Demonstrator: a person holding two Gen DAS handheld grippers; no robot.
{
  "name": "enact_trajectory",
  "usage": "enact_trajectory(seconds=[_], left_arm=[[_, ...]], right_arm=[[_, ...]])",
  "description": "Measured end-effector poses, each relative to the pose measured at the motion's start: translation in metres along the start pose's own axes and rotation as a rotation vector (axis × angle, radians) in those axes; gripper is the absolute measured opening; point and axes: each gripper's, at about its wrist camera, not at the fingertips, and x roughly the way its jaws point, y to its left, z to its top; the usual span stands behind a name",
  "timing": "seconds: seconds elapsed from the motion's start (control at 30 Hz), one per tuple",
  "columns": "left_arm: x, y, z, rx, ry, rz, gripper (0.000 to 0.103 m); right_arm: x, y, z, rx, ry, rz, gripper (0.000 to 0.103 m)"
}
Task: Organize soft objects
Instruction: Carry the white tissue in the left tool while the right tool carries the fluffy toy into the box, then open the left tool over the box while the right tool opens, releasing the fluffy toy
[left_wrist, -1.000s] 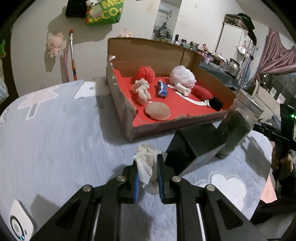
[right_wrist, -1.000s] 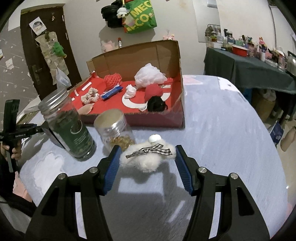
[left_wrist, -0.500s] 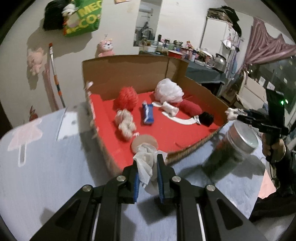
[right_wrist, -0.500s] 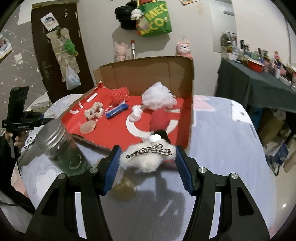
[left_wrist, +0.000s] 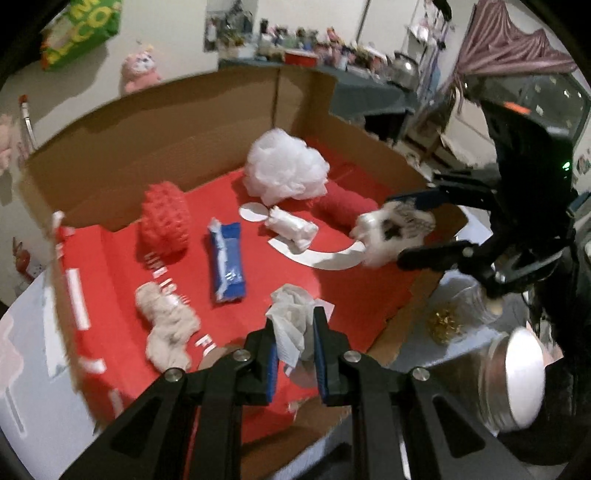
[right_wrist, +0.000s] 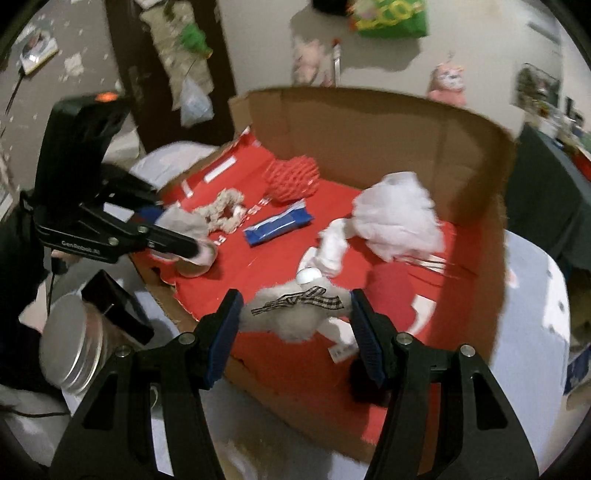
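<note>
The left gripper (left_wrist: 293, 354) is pinching a crumpled white cloth (left_wrist: 291, 317) between its blue pads, jaws pressed nearly together, and is holding it over the near edge of the shallow cardboard box with a red floor (left_wrist: 166, 122). The right gripper (right_wrist: 295, 332) is clamping a fluffy white plush toy with a black-and-white checked ribbon (right_wrist: 295, 314), jaws standing about half spread around its width, and is holding it over the box's front part; seen from the left wrist, it is hanging at the box's right rim.

Inside the box, a white mesh bath pouf (left_wrist: 286, 168) is lying toward the back wall, with a red knobbly knitted ball (left_wrist: 164, 221) to its left. A blue-and-white packet (left_wrist: 226, 266) is lying at the box's middle, and a small white stuffed piece (left_wrist: 291, 229) is lying just in front of the pouf. A beige knotted fabric scrunchie (left_wrist: 166, 328) is resting by the box's left wall. A red rolled cloth (left_wrist: 343, 206) is sitting at the right side of the box, just beside the pouf.

Outside the box, on the pale grey fuzzy table (right_wrist: 532, 295), a glass jar with a silver metal lid (left_wrist: 517, 373) is standing near the box's right front corner, and a second jar holding gold bits (left_wrist: 448, 321) is standing between it and the box.
</note>
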Motion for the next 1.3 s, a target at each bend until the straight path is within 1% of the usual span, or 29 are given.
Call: enact_trajectory(seconds=[0.13, 0.2, 0.3, 0.5, 0.73, 0.83, 1.0, 1.1, 1.2, 1.23, 1.27, 1.3], left_arm=[[0.019, -0.003, 0.012, 0.024, 0.057, -0.014, 0.017], [0.029, -0.005, 0.016, 0.034, 0.09, -0.017, 0.017], [0.043, -0.003, 0.019, 0.036, 0.137, -0.015, 0.017], [0.06, 0.001, 0.016, 0.02, 0.187, -0.013, 0.017], [0.062, 0.002, 0.017, 0.016, 0.18, -0.016, 0.018], [0.062, 0.002, 0.018, 0.017, 0.176, -0.019, 0.024], [0.063, -0.003, 0.019, 0.028, 0.173, -0.007, 0.027], [0.063, -0.006, 0.02, 0.027, 0.165, -0.003, 0.034], [0.06, -0.008, 0.02, 0.018, 0.144, -0.004, 0.038], [0.057, -0.007, 0.021, 0.014, 0.135, -0.004, 0.042], [0.053, -0.007, 0.021, 0.011, 0.124, -0.002, 0.045], [0.05, -0.008, 0.021, 0.008, 0.114, 0.001, 0.051]], right_arm=[[0.024, 0.004, 0.009, -0.048, 0.097, 0.014, 0.057], [0.034, 0.005, 0.013, -0.071, 0.138, 0.01, 0.057], [0.047, 0.005, 0.016, -0.095, 0.209, 0.028, 0.057], [0.066, 0.005, 0.014, -0.106, 0.291, 0.015, 0.057], [0.074, 0.001, 0.013, -0.094, 0.321, -0.005, 0.058], [0.077, -0.002, 0.015, -0.08, 0.32, 0.002, 0.058], [0.081, -0.001, 0.018, -0.077, 0.324, -0.002, 0.059], [0.082, 0.001, 0.018, -0.09, 0.325, -0.012, 0.058], [0.083, 0.003, 0.017, -0.103, 0.325, -0.023, 0.06], [0.084, 0.004, 0.017, -0.101, 0.323, -0.028, 0.063], [0.083, 0.004, 0.018, -0.096, 0.318, -0.035, 0.063], [0.082, 0.003, 0.018, -0.089, 0.313, -0.04, 0.063]])
